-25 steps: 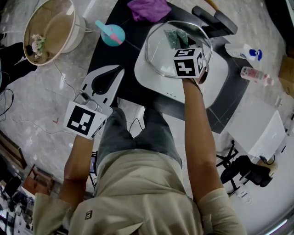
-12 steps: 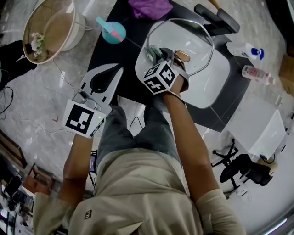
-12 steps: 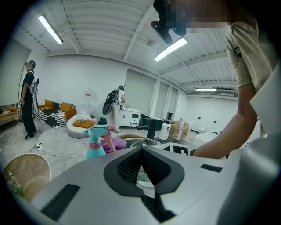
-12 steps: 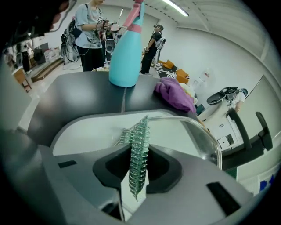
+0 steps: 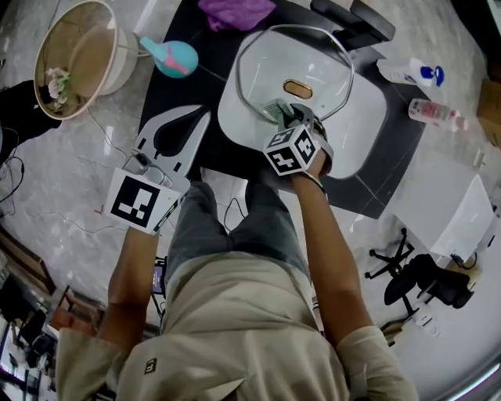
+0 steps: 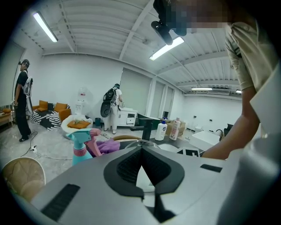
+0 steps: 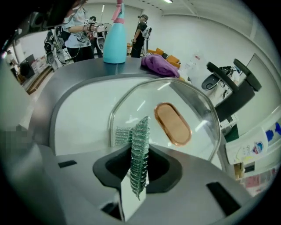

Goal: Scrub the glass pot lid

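Note:
The glass pot lid [image 5: 321, 59], with a copper-coloured oval handle [image 5: 297, 88], lies in the white sink [image 5: 368, 117]. My right gripper [image 5: 288, 119] is over the lid's near edge, shut on a green mesh scrubbing pad [image 5: 275, 108]. In the right gripper view the pad [image 7: 140, 149] stands upright between the jaws, its tip on the lid [image 7: 145, 99] just short of the handle [image 7: 172, 123]. My left gripper [image 5: 202, 119] is held over the dark counter left of the sink, shut and holding nothing [image 6: 141, 149].
A turquoise spray bottle [image 5: 174, 56] and a purple cloth [image 5: 235, 12] sit on the dark counter behind the sink. A black faucet [image 5: 352, 23] stands at the far right. Two bottles [image 5: 407, 72] are right of the sink. A round basket [image 5: 78, 55] is at far left.
My right gripper with the pad swept from the lid's right side to its left edge, then to the near edge by the handle. The left gripper stayed put.

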